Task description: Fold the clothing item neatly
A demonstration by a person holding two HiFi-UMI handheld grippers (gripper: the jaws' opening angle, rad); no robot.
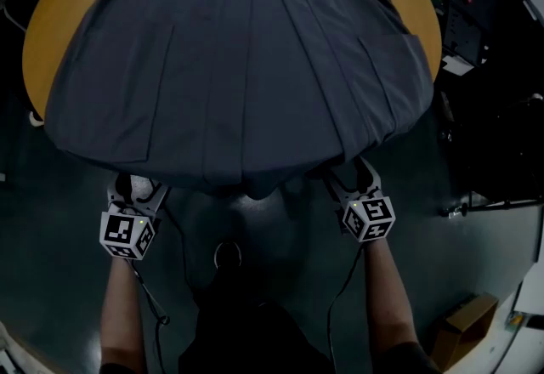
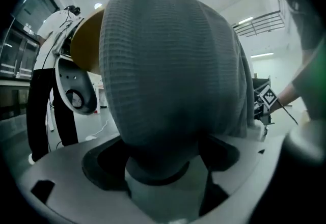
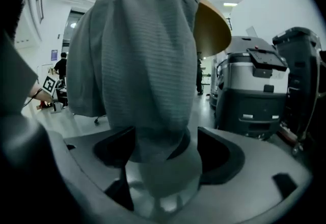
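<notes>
With left tool [image 1: 136, 192] and right tool [image 1: 352, 178] both open around the garment [image 1: 238, 66] overhanging the desk [image 1: 47, 36], we risk it sliding off.

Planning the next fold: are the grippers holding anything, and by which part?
Nothing is held. Both the left gripper and right gripper are open; the near hem of the garment hangs between their fingers.

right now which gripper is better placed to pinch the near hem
Right, marginally: a narrow fold of the garment hangs centred in the open right gripper. The left gripper, also open, faces a bulkier bunch.
</notes>
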